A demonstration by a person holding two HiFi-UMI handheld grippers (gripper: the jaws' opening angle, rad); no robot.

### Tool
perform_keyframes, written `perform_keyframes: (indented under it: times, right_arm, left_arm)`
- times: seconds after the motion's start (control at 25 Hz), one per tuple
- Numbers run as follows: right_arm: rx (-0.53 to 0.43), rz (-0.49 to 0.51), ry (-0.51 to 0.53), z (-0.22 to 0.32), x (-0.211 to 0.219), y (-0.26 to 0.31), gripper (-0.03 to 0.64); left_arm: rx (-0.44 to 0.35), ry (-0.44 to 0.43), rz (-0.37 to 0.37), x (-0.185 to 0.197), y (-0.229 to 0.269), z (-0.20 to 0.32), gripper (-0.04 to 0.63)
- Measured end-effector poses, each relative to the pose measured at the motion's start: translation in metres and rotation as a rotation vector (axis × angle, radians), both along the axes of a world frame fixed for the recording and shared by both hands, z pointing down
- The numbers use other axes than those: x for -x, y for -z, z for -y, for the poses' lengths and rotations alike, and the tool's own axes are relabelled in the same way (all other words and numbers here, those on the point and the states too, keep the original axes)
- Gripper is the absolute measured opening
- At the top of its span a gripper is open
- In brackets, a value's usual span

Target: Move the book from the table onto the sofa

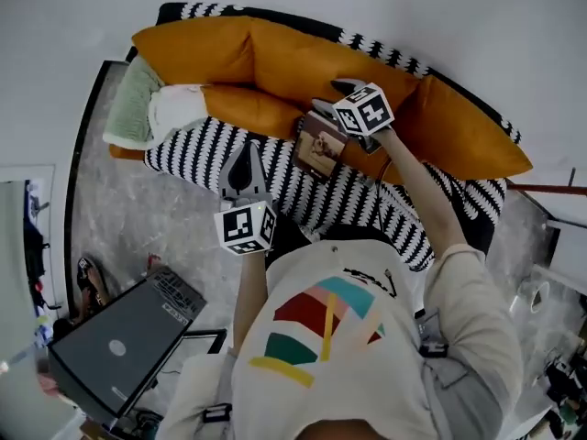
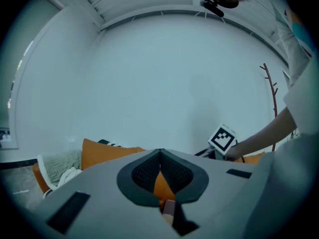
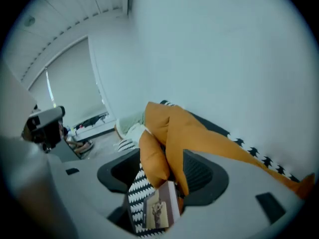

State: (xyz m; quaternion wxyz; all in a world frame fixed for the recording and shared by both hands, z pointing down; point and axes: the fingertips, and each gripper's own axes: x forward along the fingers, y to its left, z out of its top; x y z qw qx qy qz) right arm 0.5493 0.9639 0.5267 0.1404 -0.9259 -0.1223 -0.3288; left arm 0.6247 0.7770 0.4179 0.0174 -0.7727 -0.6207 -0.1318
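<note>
The head view looks steeply down from above the person, over the shirt (image 1: 330, 337) and both arms, onto the sofa (image 1: 367, 200) in front, with floor (image 1: 119, 209) at the left. The left gripper view sits low and faces almost level across the sofa at the far wall (image 2: 159, 83), so the sofa fills only its bottom edge. The right gripper view tips down, close over the orange cushions (image 3: 169, 133), and looks along the sofa toward its left end. All three share the cushions and the green blanket (image 1: 136, 99). The head and right gripper views share the book (image 3: 159, 210). The head and left gripper views share the right gripper's marker cube (image 2: 222, 139).
</note>
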Motion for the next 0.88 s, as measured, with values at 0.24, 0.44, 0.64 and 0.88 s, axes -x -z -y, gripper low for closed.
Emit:
perform_keyframes:
  times: [0.24, 0.44, 0.64, 0.88]
  right_arm:
    - [0.239, -0.267, -0.157, 0.026, 0.054, 0.130, 0.275]
    - [0.326, -0.435, -0.333, 0.061, 0.110, 0.193, 0.270]
    - [0.342, -0.478, -0.397, 0.092, 0.139, 0.197, 0.021]
    - [0.362, -0.419, -0.374, 0.092, 0.139, 0.186, 0.014]
  left_arm:
    - [0.100, -0.076, -0.012, 0.023, 0.030, -0.042, 0.006]
    - [0.144, -0.163, -0.030, 0.061, 0.052, -0.075, 0.006]
    - [0.206, -0.275, -0.077, 0.114, 0.077, -0.097, 0.006]
    - [0.200, -0.366, -0.178, 0.149, 0.085, -0.096, 0.006]
